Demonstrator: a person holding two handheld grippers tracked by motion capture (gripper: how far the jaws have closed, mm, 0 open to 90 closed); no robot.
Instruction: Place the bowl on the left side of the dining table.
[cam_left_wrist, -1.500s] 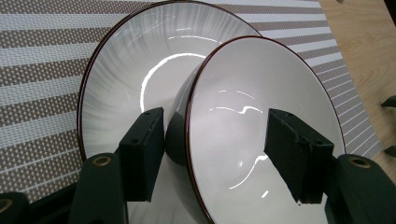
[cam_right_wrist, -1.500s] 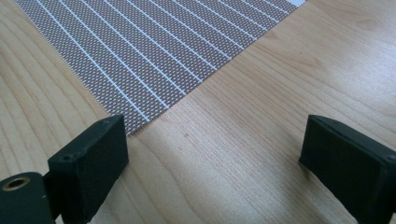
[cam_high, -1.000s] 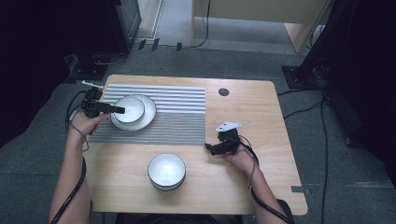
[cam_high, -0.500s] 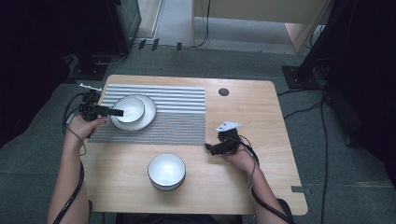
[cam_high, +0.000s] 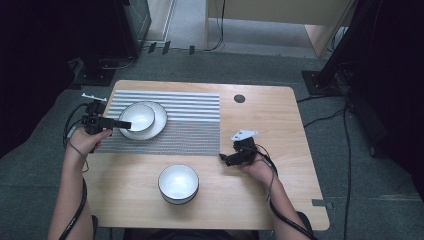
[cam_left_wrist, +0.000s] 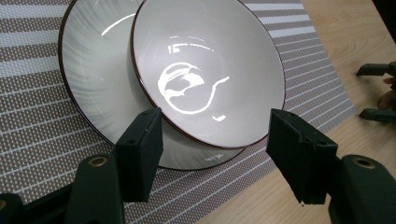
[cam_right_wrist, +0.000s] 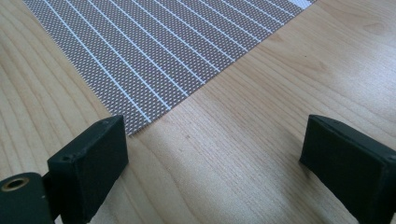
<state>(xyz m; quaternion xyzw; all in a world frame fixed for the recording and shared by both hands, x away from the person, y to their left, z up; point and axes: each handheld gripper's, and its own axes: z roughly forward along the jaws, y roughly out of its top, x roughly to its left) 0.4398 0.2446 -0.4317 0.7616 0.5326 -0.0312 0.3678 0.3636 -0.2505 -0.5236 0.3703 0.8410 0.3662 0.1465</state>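
Bowl (cam_left_wrist: 210, 74) and plate (cam_left_wrist: 93, 70) lie straight ahead of the left gripper (cam_left_wrist: 215, 154), the white bowl sitting inside the plate and pushed toward the plate's side farther from the gripper's left jaw. Both have a thin dark rim, and light glints off the bowl's inner base. The left gripper's jaws stand wide apart and hold nothing; the near edge of the bowl and plate shows in the gap between them, with the left jaw in front of the plate's rim. Whether that jaw touches the plate cannot be told.

Under the plate lies a striped placemat (cam_left_wrist: 42, 121), brown with pale lines, on a light wooden table (cam_left_wrist: 336, 28). In the high view the left gripper (cam_high: 122, 125) points across the mat's edge at the plate (cam_high: 159, 120) and bowl (cam_high: 136, 116), held in the person's left hand (cam_high: 87, 140).

The right gripper (cam_right_wrist: 215, 154) also has its jaws spread wide and empty. Ahead of it, between the jaws, is bare wood, and the placemat's (cam_right_wrist: 163, 51) corner comes down just in front of its left jaw. From above, the right gripper (cam_high: 225, 158) rests low over the table (cam_high: 280, 125) just off the mat's (cam_high: 195, 130) corner, held by the right hand (cam_high: 257, 167).

A second white bowl (cam_high: 178, 183) stands on bare wood, beyond the right gripper's tips and well apart from the left gripper. A small dark round hole (cam_high: 239, 98) marks the table's far side.
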